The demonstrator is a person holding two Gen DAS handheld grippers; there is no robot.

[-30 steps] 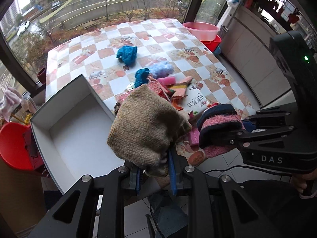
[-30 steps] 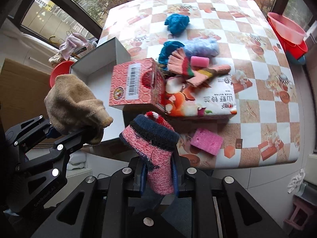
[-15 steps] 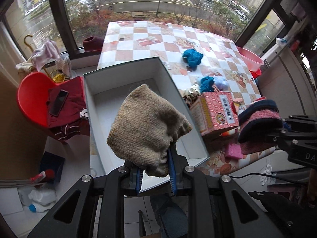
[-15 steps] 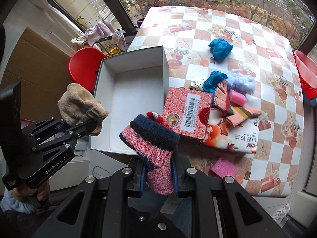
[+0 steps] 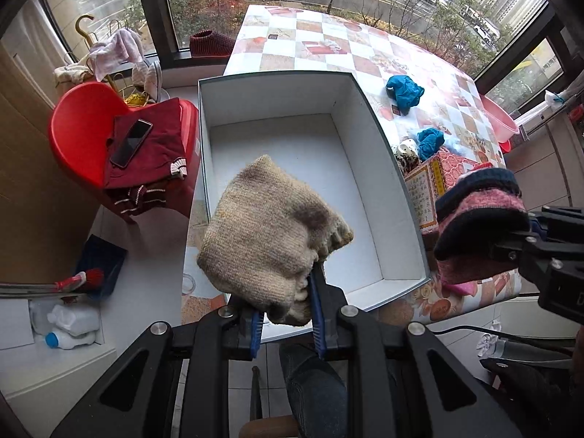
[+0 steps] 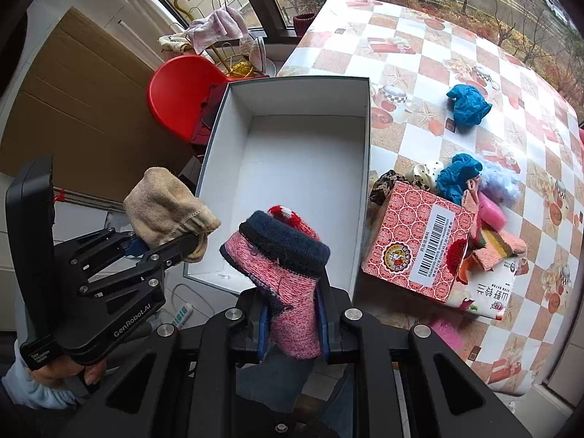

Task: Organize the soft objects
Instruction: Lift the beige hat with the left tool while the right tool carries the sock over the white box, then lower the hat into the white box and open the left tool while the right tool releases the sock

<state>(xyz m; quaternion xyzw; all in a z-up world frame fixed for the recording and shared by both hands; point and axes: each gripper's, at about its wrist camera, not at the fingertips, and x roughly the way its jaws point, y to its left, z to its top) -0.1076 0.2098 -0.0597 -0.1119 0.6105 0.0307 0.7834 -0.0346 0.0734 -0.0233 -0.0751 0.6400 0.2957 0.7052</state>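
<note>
Left tool [image 5: 286,323] is clamped on a tan sock [image 5: 270,230], held above the near end of the white box [image 5: 365,95]. Right tool [image 6: 292,323] is clamped on a pink sock [image 6: 284,262], at 3 o'clock of the tan sock. Box interior is seen bare. Further soft items [image 6: 460,179] lie on the counter [image 6: 419,54] at 2 o'clock, beside a red carton [image 6: 416,241].

Both wrist views look steeply down from close above the white box [image 5: 387,197], which fills centre; each sees the other's gripper, at 3 and 8 o'clock.
</note>
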